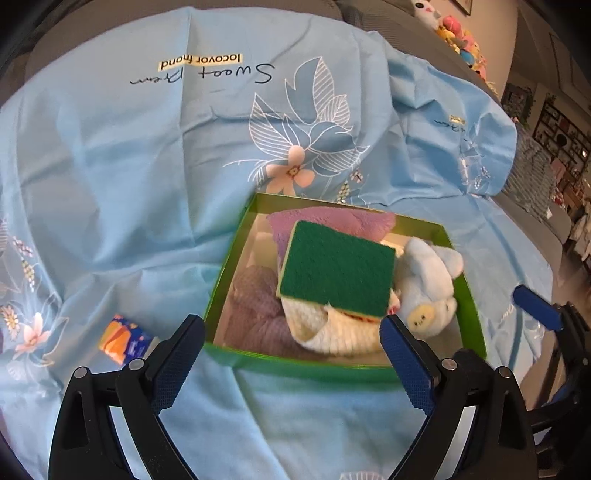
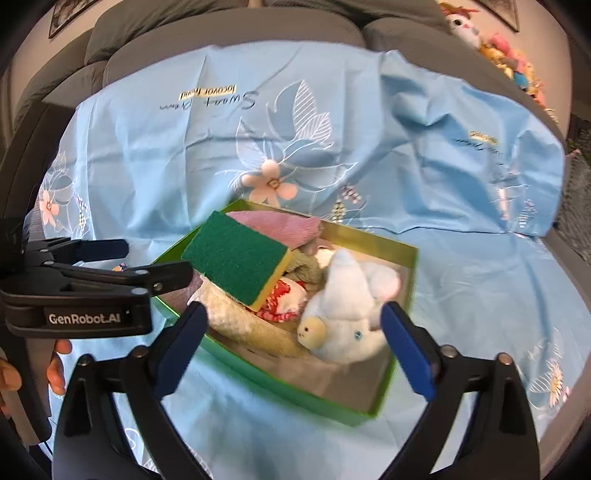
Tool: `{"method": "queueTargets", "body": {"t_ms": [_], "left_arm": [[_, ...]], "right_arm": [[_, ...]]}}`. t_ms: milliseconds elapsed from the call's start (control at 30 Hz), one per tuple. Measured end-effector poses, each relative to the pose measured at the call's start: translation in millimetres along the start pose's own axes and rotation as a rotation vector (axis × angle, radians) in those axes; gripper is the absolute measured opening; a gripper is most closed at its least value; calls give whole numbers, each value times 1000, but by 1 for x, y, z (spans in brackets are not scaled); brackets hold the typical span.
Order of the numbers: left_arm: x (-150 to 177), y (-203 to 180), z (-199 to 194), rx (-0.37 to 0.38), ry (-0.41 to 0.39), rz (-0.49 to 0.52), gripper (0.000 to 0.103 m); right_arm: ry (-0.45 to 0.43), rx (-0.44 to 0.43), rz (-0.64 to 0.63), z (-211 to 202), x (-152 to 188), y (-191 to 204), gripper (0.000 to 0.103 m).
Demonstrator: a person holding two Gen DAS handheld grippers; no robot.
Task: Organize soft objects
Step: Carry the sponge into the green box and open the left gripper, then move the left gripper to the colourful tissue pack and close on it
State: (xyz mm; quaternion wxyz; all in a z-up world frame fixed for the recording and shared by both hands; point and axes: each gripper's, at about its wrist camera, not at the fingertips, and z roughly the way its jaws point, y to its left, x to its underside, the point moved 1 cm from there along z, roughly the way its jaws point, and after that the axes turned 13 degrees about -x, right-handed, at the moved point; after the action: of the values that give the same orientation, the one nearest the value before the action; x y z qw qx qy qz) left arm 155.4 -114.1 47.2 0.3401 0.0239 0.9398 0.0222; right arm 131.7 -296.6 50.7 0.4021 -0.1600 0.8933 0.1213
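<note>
A green box sits on the light blue floral sheet and holds soft things. On top lies a green and yellow sponge, over a purple cloth, a cream towel and a red patterned piece. A pale blue plush toy lies at the box's right side. My left gripper is open just before the box's near wall, holding nothing. My right gripper is open above the plush, pads clear of it.
A small orange and blue packet lies on the sheet left of the box. Grey sofa cushions rise behind the sheet. Plush toys are piled at the far right. A hand holds the left gripper's handle.
</note>
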Motion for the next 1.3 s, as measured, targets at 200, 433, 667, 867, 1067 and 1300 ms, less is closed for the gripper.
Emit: {"method": "queueTargets", "body": {"t_ms": [200,433,667,867,1067,1300], "left_arm": [[11,-1,-21,-17,-24,21,98],[23,-1,-47,-36,-69,34,98],[40,7,-67,-23,-107,34,99],[56,18,-77,-6,-122,46,99],[68,32,-79,-5,-133,49,99],[81,70,-59,-37,-93,7,99]], "right_arm": [[-40,29,-9,-31,7,8,102],[-65,45,2,-56,16,20,102],[-83,39,28,-71,25,30,102],[-73,27,36,-74,36,39,102],[-52,27,35,-71,44,50,102],[-13,7,3,-56,49,73,102]]}}
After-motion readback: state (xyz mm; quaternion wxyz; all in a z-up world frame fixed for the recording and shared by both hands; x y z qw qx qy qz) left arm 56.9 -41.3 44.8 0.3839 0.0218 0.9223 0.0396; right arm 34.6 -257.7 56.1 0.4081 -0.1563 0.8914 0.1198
